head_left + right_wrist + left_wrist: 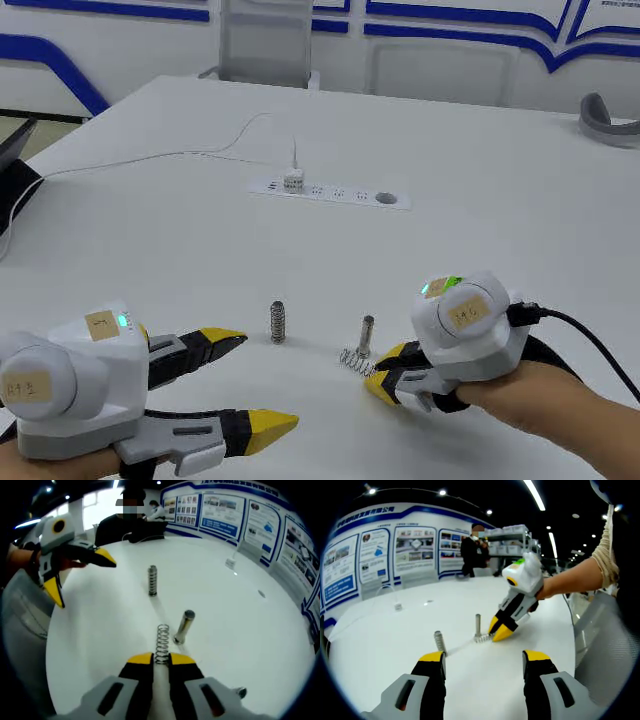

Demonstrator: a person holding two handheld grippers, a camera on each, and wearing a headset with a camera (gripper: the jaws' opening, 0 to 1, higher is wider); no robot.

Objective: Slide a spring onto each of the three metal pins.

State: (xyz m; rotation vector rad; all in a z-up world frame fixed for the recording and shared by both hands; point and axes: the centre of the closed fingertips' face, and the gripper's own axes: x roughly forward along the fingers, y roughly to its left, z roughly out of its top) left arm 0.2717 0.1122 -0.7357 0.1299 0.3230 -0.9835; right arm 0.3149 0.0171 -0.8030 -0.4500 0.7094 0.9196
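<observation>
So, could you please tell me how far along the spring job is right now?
Done: the left pin already looks sprung. In hand: the right gripper is shut on a loose spring lying beside the bare pin. Left: slide it onto that pin. The left gripper is open and idle. I can speak for two pins only.

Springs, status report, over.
Left gripper open, empty. Right gripper shut on loose spring, beside bare pin. Spring already on other pin. Nothing in the way.

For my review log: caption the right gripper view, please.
Right gripper pinches a loose spring beside a bare pin; a second pin already carries one.
</observation>
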